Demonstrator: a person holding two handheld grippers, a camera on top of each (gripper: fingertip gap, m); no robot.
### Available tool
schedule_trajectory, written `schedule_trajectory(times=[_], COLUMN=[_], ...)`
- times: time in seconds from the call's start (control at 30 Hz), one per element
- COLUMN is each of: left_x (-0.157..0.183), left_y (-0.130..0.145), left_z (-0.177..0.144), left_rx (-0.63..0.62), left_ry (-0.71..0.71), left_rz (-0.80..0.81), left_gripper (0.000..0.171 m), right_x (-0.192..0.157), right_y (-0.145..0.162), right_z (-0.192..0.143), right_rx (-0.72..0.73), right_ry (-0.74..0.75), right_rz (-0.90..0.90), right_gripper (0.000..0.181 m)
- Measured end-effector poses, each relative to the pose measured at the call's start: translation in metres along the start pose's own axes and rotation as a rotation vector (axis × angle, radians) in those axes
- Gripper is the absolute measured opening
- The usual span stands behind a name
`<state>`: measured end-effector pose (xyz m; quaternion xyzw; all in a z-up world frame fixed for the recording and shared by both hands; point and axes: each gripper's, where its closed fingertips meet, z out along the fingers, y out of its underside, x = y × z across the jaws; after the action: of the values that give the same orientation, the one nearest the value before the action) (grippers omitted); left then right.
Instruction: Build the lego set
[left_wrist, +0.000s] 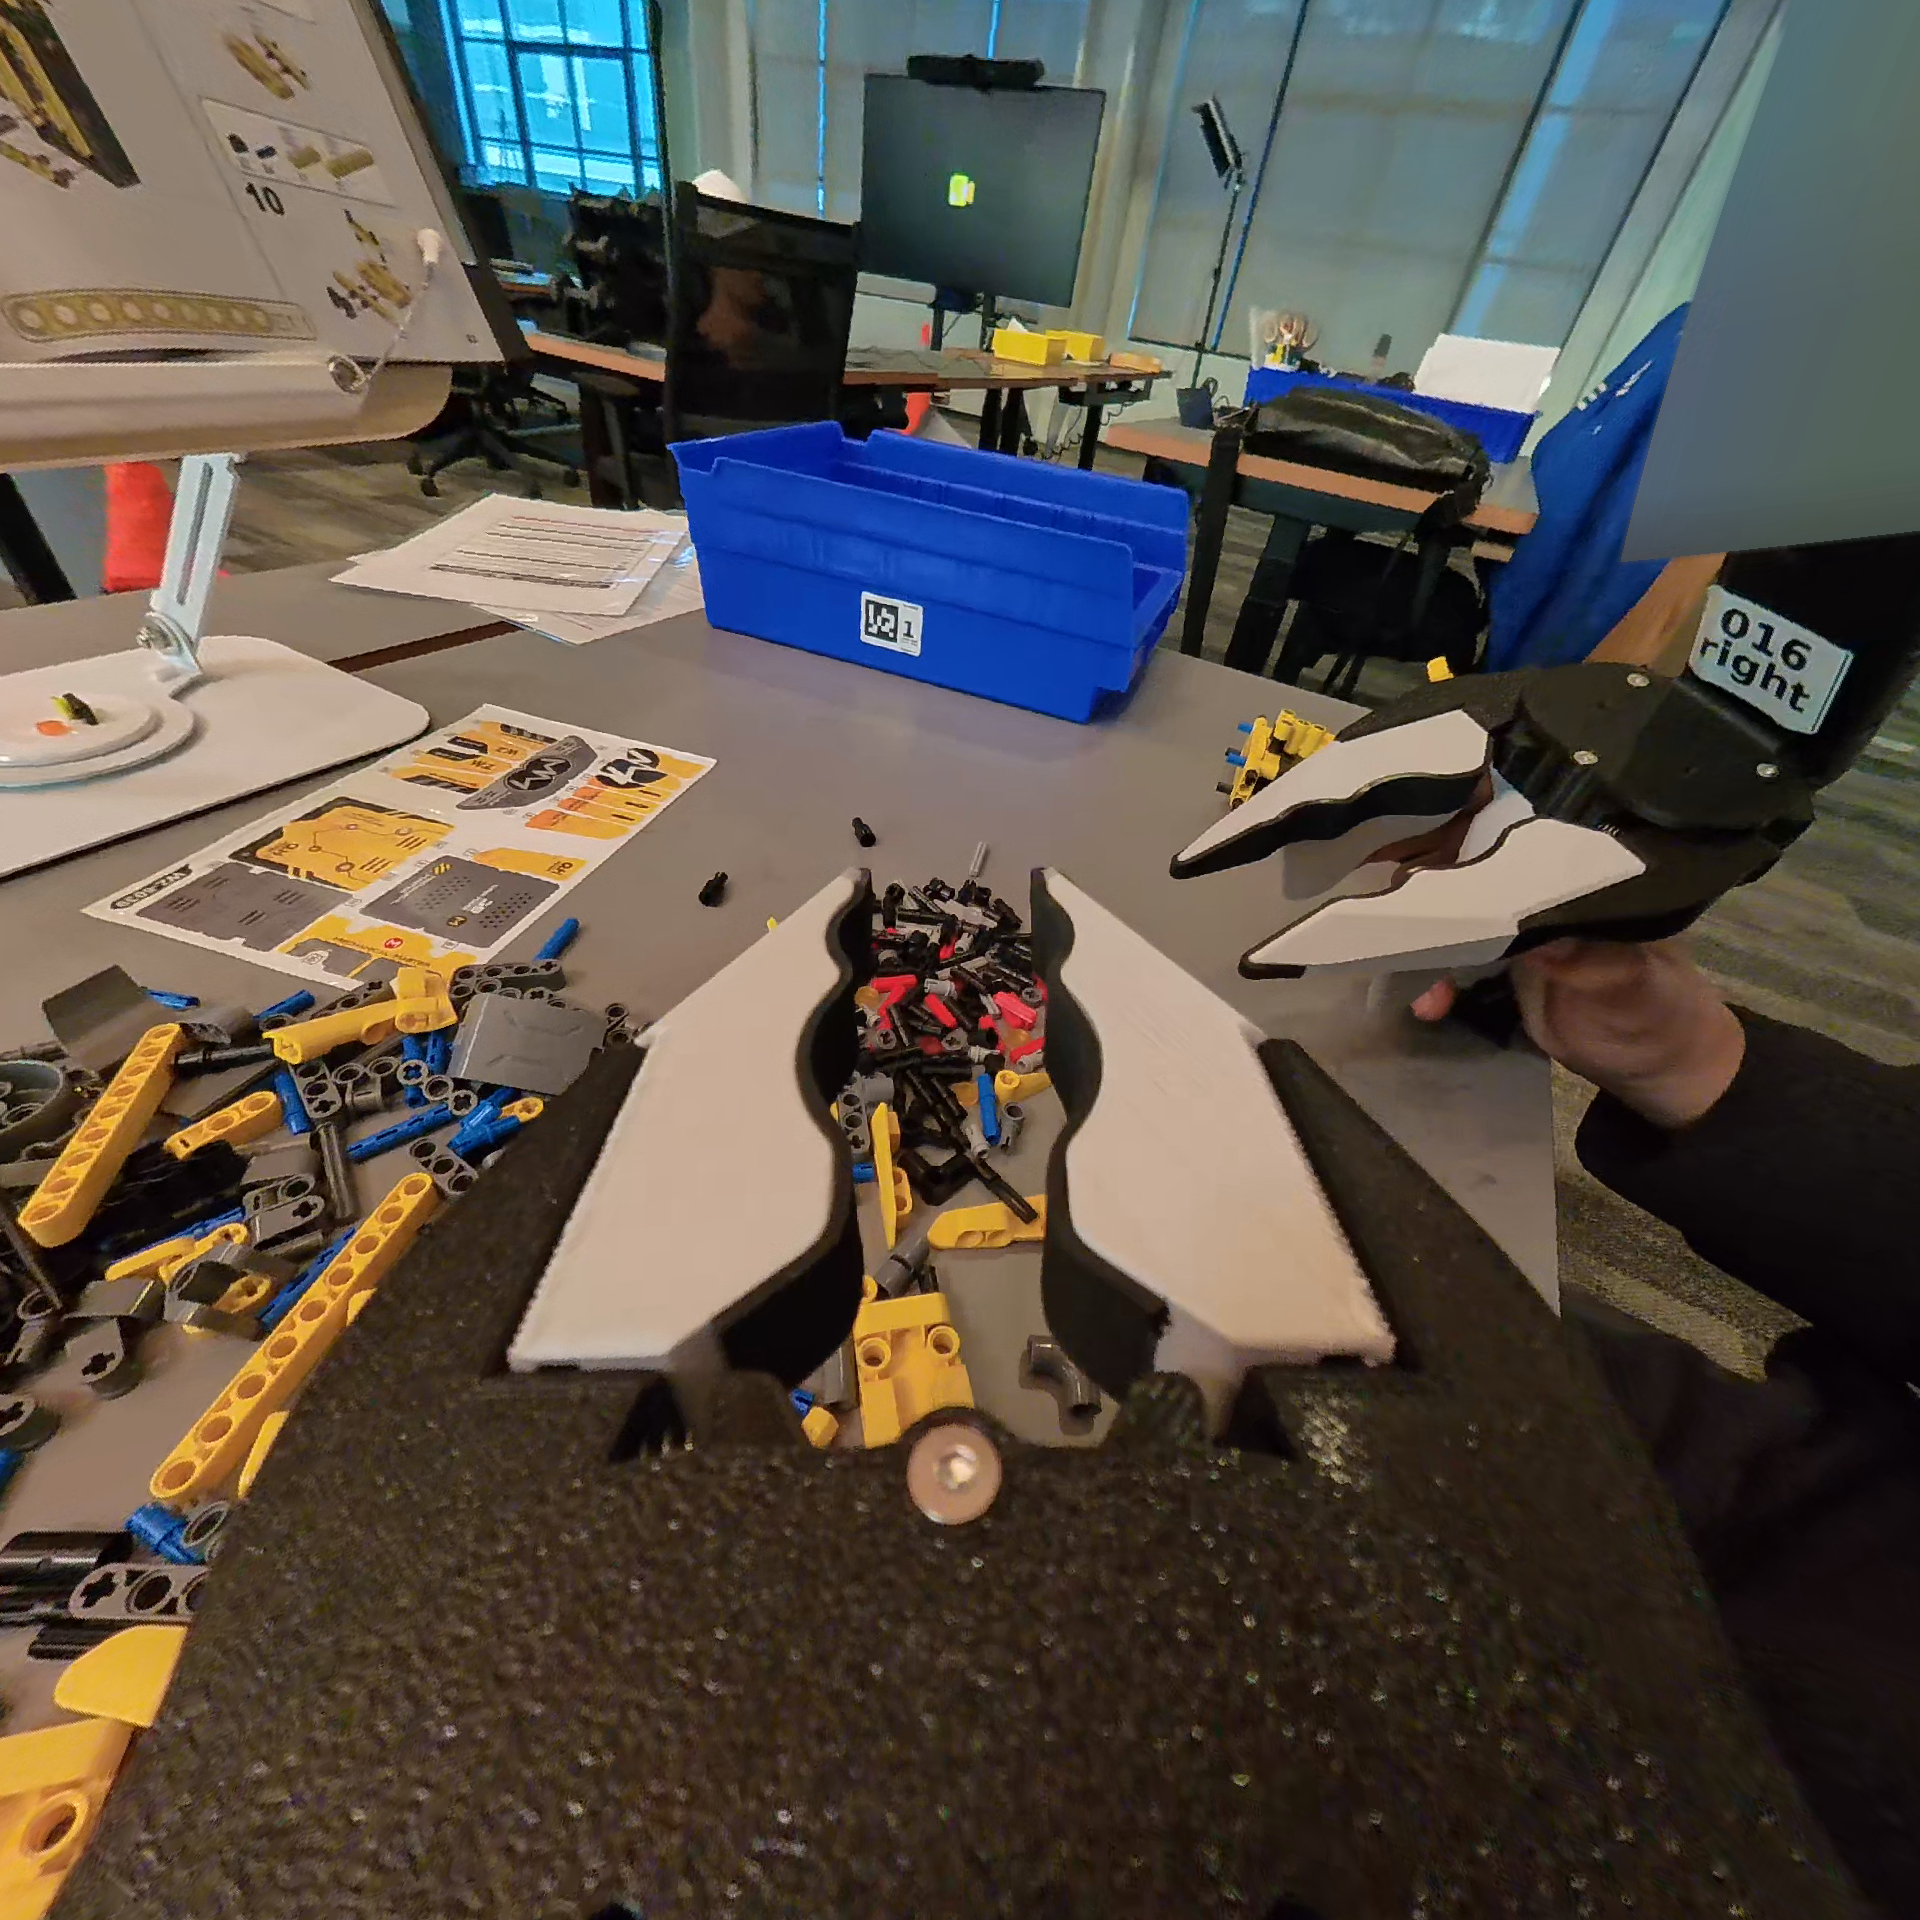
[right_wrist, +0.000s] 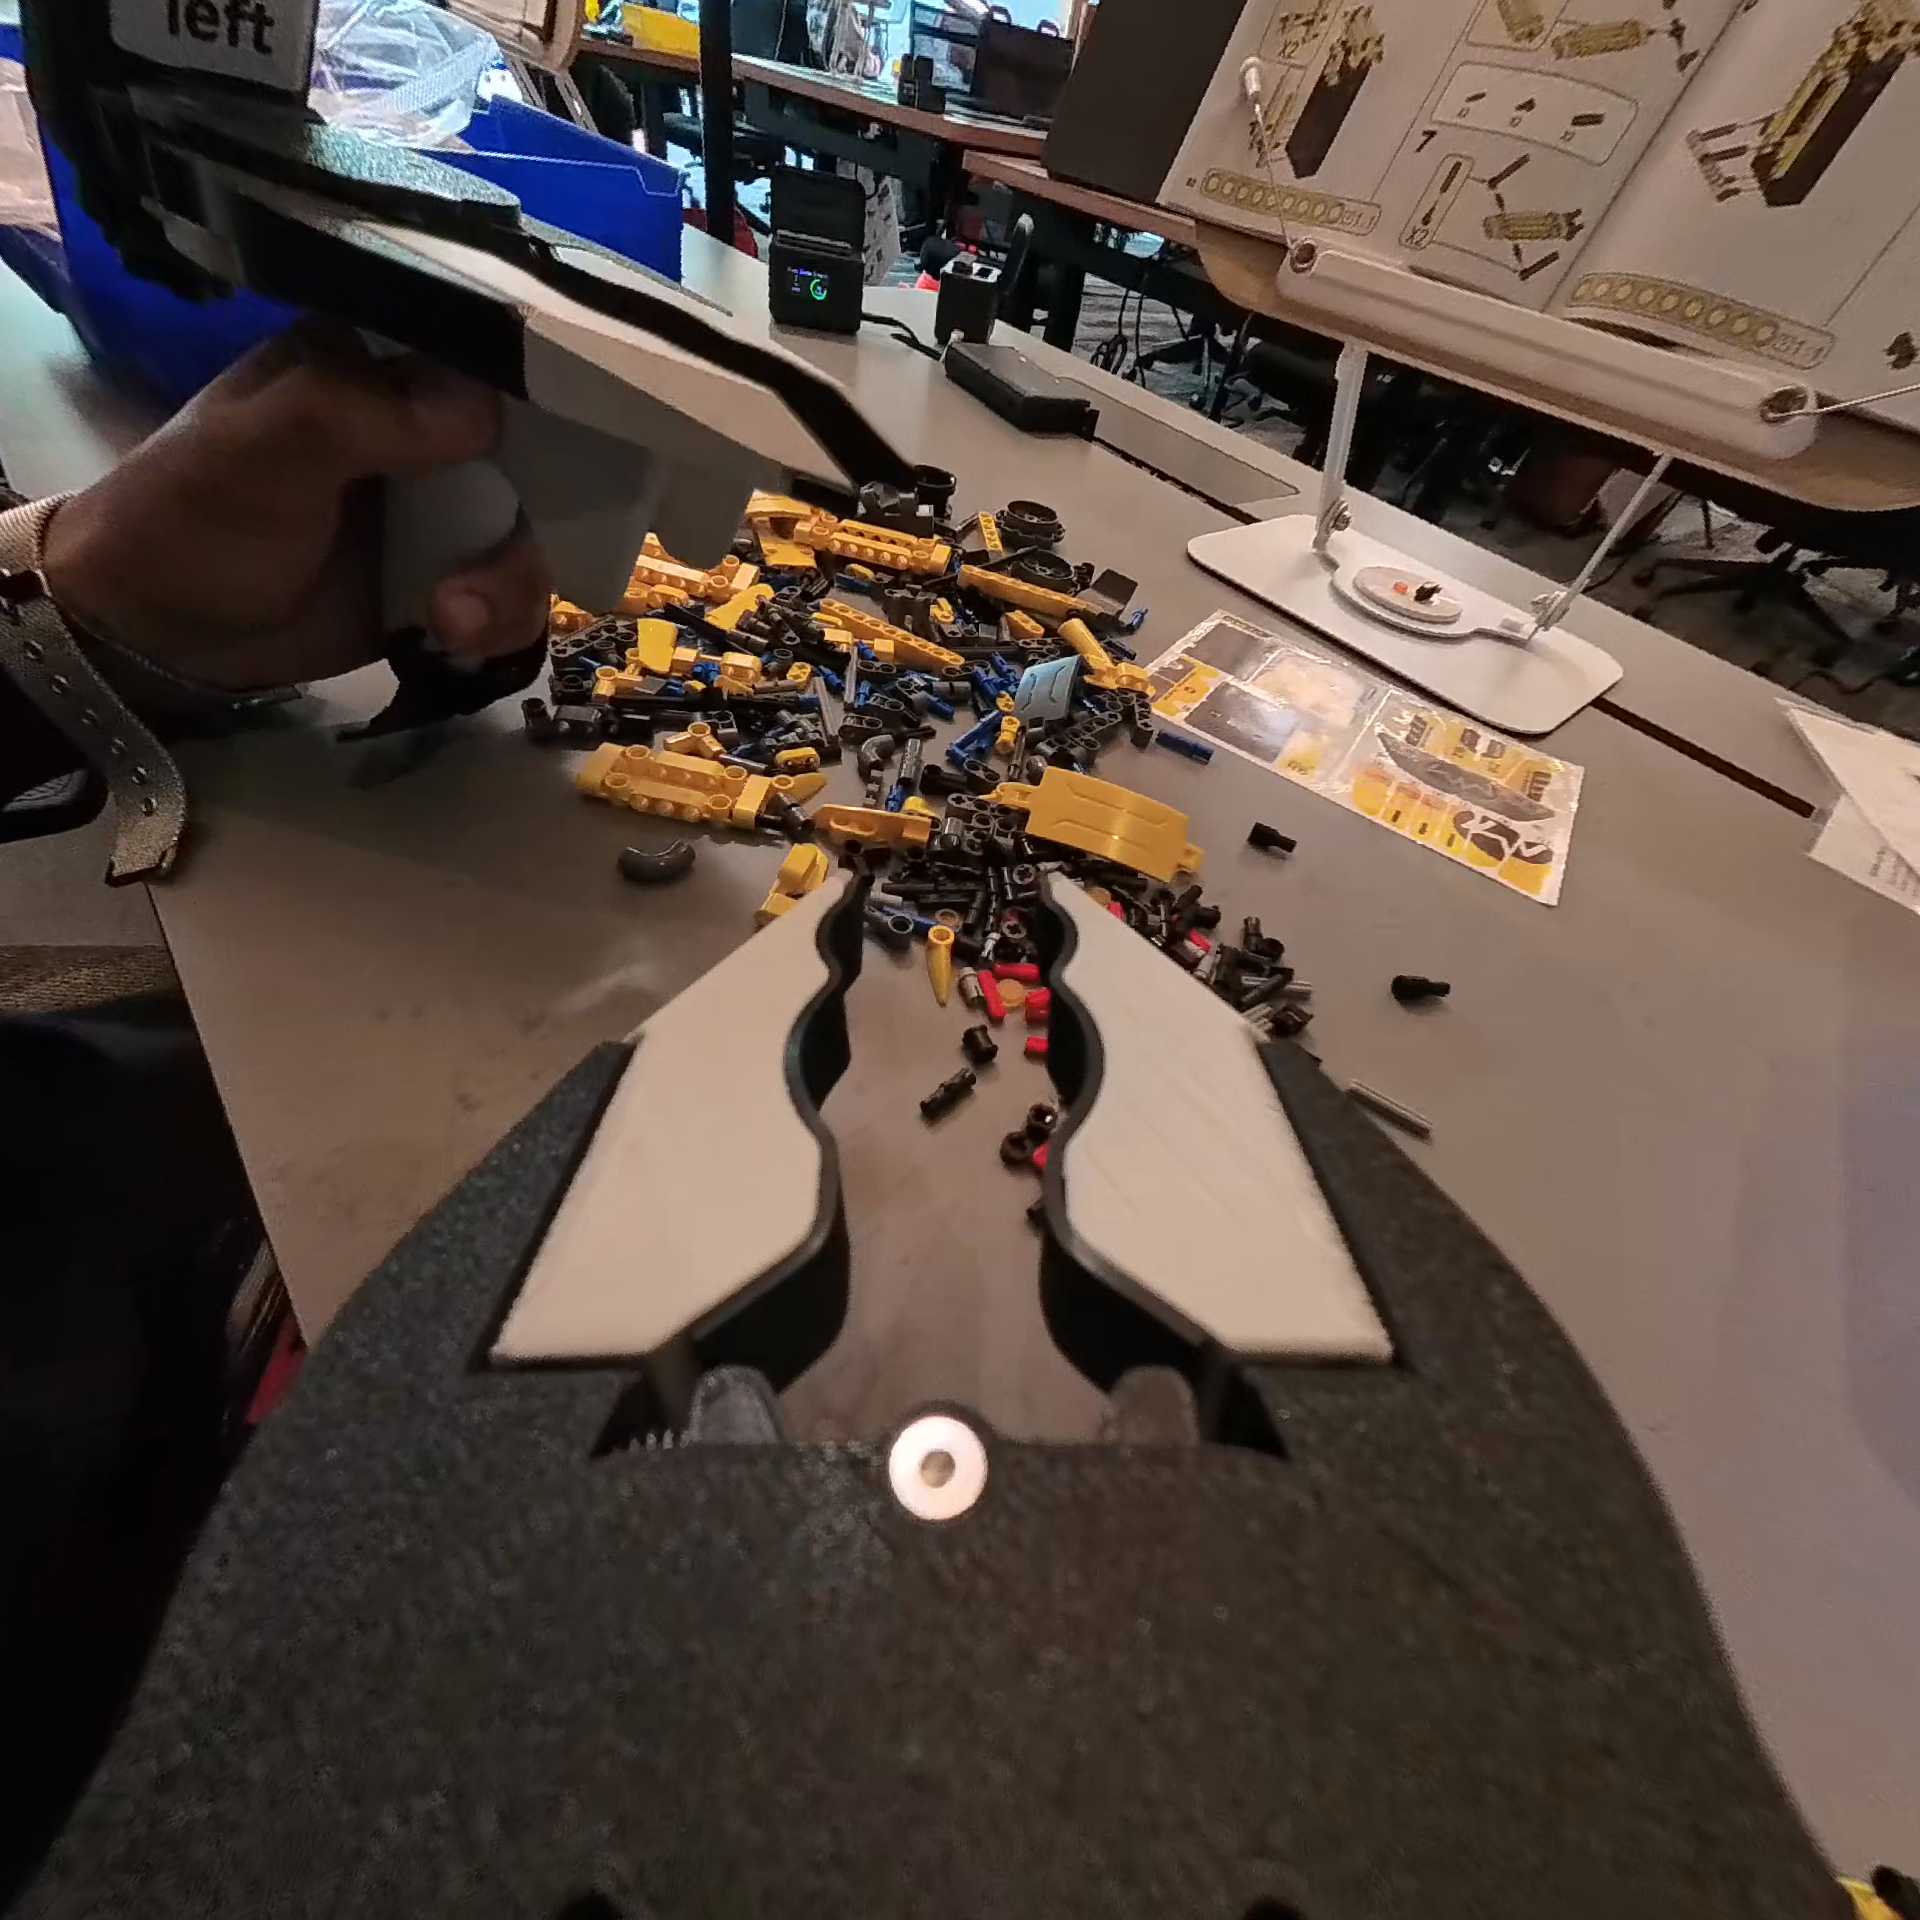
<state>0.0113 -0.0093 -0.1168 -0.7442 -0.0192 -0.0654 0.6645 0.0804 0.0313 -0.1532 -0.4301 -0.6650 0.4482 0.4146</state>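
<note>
My left gripper (left_wrist: 951, 883) is open and empty, and hovers low over a heap of small black, red and grey pins (left_wrist: 956, 997) on the grey table (left_wrist: 1039, 748). A yellow block (left_wrist: 909, 1361) lies between its fingers near the base. A pile of yellow beams and blue and grey connectors (left_wrist: 260, 1122) lies to its left. My right gripper (right_wrist: 954, 888) is open and empty, with its tips at the near edge of the pin heap (right_wrist: 1039, 935). It also shows at the right in the left wrist view (left_wrist: 1216, 914). The left gripper (right_wrist: 831, 436) hangs above the beam pile (right_wrist: 831, 644).
A blue bin (left_wrist: 935, 582) stands at the table's far side. A small yellow assembly (left_wrist: 1273, 753) sits near the right edge. A sticker sheet (left_wrist: 416, 842) and papers (left_wrist: 540, 561) lie to the left. An open instruction booklet (right_wrist: 1558, 156) rests on a white stand (right_wrist: 1455, 644). The left gripper's tips are roughly 10 cm from the right gripper's.
</note>
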Motion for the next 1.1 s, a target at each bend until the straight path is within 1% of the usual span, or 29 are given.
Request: schedule_trajectory(times=[0.53,0.67,0.97,1.0,1.03,1.1], left_x=[0.000,-0.005,-0.025,-0.030,-0.037,-0.055], left_y=[-0.003,-0.013,-0.033,-0.035,-0.034,-0.040], left_z=[-0.001,-0.008,-0.028,-0.035,-0.045,-0.078], left_rx=[0.015,0.077,0.188,0.188,0.133,0.070], left_ry=[0.011,-0.011,-0.145,-0.187,-0.240,-0.396], left_rz=[-0.018,-0.028,-0.009,-0.011,-0.016,0.039], left_gripper=[0.029,0.029,0.027,0.022,0.002,0.000], right_x=[0.005,0.006,0.009,0.010,0.011,0.017], right_y=[0.001,0.001,0.000,0.000,0.000,0.002], right_z=[0.000,0.000,-0.001,-0.001,-0.001,-0.002], right_rx=[-0.005,-0.006,0.005,0.005,0.003,-0.010], right_ry=[0.027,0.034,0.042,0.043,0.048,0.090], right_rz=[0.015,0.020,0.036,0.039,0.045,0.054], right_gripper=[0.032,0.032,0.032,0.032,0.032,0.032])
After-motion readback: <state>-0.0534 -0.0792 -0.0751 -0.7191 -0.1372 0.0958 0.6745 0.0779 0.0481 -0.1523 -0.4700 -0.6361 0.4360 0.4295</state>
